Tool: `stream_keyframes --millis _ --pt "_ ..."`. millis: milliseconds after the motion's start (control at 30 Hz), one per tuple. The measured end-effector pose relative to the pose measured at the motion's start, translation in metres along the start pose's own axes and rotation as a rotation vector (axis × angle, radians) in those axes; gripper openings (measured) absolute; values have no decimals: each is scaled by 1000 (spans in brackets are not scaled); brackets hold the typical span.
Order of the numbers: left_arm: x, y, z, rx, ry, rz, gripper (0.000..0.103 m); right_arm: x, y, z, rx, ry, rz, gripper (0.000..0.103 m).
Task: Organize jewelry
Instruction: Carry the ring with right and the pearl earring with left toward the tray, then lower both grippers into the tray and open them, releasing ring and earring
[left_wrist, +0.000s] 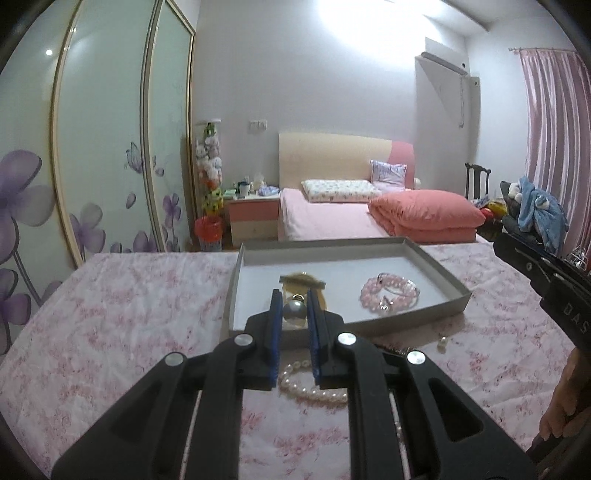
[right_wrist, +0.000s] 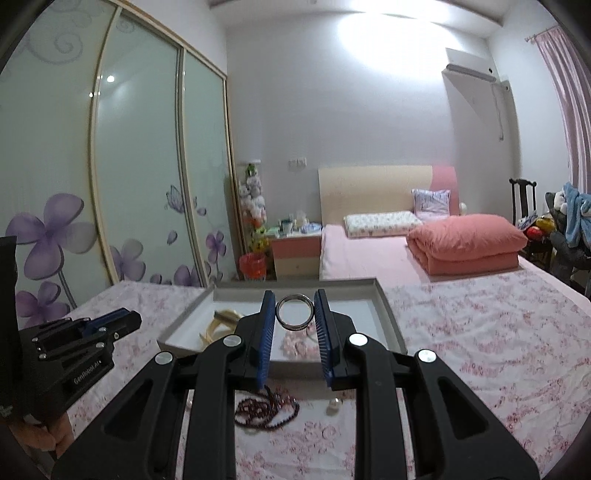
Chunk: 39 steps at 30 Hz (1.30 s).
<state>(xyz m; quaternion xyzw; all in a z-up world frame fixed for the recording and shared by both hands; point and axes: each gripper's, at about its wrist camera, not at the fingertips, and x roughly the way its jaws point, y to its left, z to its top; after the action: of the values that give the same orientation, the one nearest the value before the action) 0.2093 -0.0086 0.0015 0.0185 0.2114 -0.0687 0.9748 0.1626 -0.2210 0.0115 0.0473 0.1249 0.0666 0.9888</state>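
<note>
My left gripper (left_wrist: 294, 300) is shut on a grey pearl pendant (left_wrist: 294, 309) with a gold loop, held over the near edge of the grey tray (left_wrist: 439, 271). In the tray lie a gold comb (left_wrist: 303, 280) and a pink bead bracelet (left_wrist: 389, 294). A white pearl strand (left_wrist: 314, 387) lies on the cloth under the left gripper. My right gripper (right_wrist: 294, 303) is shut on a silver bangle (right_wrist: 294, 312), held above the tray (right_wrist: 384, 306). A dark red bead string (right_wrist: 266, 408) and a loose pearl (right_wrist: 334, 406) lie on the cloth below it.
The table has a pink floral cloth (left_wrist: 129, 314). A small pearl (left_wrist: 442, 343) lies right of the tray front. The right gripper's body (left_wrist: 546, 280) shows at right in the left view; the left gripper (right_wrist: 85, 336) shows at left in the right view. A bed (right_wrist: 406, 251) stands behind.
</note>
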Motion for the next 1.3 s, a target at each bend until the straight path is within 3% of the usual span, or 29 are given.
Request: stream_keyframes --millis 433,733,1100,1300 --pt "4 -5 6 -9 -15 -19 14 -2 5 7 -25 -68 10 23" --pt "29 -9 25 -24 -19 -24 14 21 8 18 -40 -81 1 23" --pt "90 -13 47 -35 14 -31 14 85 -2 24 -20 -21 -4 23" --pt "133 -9 52 -51 71 -37 14 130 -13 22 34 61 -10 23"
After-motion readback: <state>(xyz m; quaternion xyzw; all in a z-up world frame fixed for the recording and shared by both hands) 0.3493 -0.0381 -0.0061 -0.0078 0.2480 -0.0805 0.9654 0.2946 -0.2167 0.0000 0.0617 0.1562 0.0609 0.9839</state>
